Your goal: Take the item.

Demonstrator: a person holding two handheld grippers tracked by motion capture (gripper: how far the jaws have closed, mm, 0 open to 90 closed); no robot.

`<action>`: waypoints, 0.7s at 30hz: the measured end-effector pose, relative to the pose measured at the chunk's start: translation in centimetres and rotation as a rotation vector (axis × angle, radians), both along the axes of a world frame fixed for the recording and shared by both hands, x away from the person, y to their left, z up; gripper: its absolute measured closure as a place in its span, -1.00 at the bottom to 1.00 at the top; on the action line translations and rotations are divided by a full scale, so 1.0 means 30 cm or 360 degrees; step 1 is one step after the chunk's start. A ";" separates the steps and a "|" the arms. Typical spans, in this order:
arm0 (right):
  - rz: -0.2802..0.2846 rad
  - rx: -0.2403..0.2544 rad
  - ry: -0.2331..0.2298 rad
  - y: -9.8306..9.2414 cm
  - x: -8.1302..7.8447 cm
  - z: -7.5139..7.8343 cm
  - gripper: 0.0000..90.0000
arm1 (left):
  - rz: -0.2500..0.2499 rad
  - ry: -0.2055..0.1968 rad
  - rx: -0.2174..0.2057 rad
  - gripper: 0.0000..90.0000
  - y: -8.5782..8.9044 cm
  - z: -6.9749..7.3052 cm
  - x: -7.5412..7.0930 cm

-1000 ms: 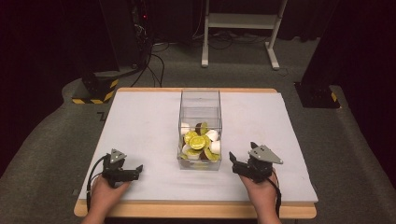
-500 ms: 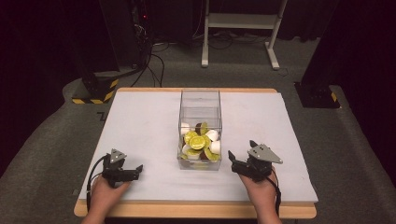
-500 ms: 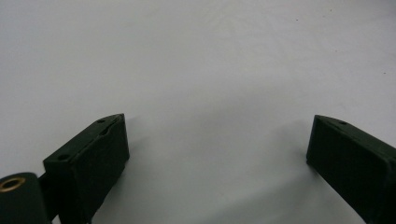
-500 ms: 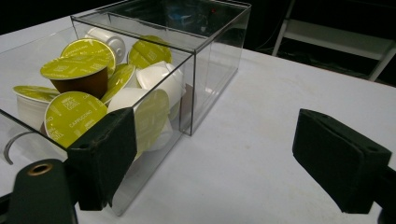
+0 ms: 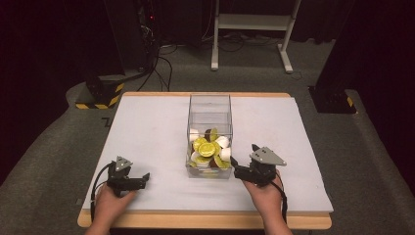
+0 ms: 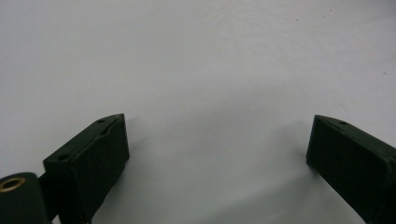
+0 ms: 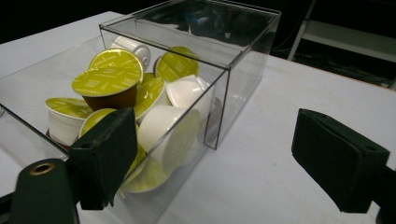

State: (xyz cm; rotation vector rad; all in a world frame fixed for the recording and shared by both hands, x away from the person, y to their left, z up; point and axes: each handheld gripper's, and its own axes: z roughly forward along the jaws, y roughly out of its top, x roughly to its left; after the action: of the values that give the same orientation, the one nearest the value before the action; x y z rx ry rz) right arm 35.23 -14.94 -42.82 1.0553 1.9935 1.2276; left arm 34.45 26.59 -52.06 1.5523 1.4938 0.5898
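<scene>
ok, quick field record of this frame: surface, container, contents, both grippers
surface: white table top
container: clear box, two compartments, no lid on it
contents: coffee capsules, green-lidded, white and brown, piled in the near compartment; far compartment empty
left gripper: jaws open, nothing between them, over bare table left of the box
right gripper: jaws open, holding nothing, close to the box's near right corner
</scene>
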 end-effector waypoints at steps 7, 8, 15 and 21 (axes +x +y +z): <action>0.0039 -0.0008 -0.0005 0.042 0.012 0.017 -0.66 | -0.0001 0.0000 0.0001 -0.87 0.000 0.000 0.000; 0.0044 -0.0008 -0.0006 0.046 0.016 0.016 -0.66 | -0.0001 0.0000 0.0001 -0.87 0.000 0.000 0.000; 0.0068 -0.0012 0.0026 0.073 0.040 0.009 -0.65 | 0.0000 -0.0001 0.0000 -0.87 0.000 0.000 0.000; 0.0101 -0.0019 0.0040 0.107 0.049 0.002 -0.63 | 0.0000 0.0000 0.0001 -0.87 0.000 0.000 0.000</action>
State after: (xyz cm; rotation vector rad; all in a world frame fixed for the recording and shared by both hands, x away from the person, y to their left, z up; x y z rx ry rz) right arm 36.71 -11.74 -42.77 1.0134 2.0652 1.2394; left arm 34.45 26.59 -52.06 1.5527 1.4937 0.5902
